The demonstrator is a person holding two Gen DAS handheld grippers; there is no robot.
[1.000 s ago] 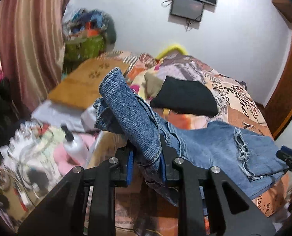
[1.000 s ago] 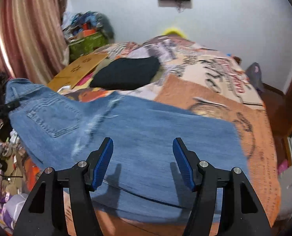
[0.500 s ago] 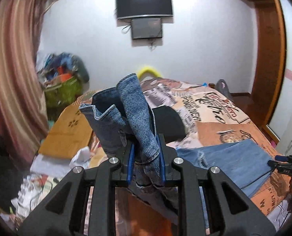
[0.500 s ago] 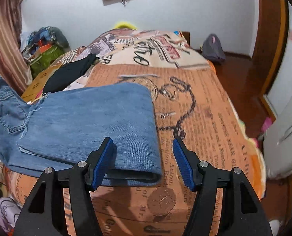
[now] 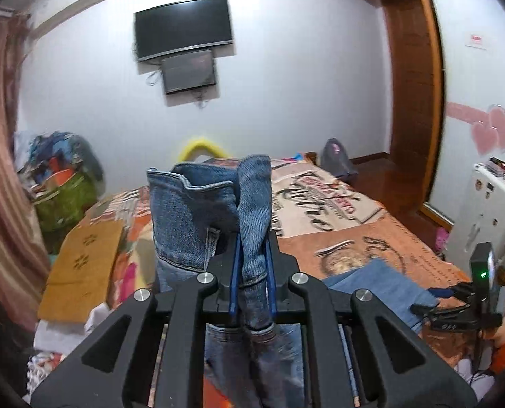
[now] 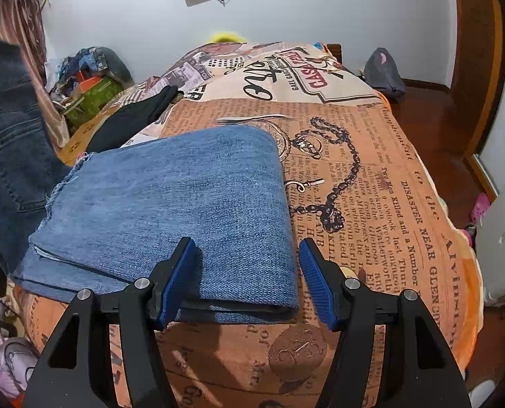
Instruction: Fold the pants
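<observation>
The left gripper (image 5: 251, 273) is clenched on a bunched fold of the jeans (image 5: 198, 217); the waistband end stands up just ahead of its blue pads (image 5: 233, 278), and more denim hangs below them. To its right the folded legs lie on the bed (image 5: 371, 234), and the right gripper (image 5: 456, 306) is near their far edge.

The right gripper (image 6: 249, 280) is released, its pads (image 6: 181, 278) apart on either side of the near corner of the folded legs (image 6: 191, 197), not closed on them. Beyond it spreads the orange newspaper-print blanket (image 6: 388, 176). To its left a black garment (image 6: 133, 115) lies on the bed, and a TV (image 5: 183, 27) hangs on the far wall.
</observation>
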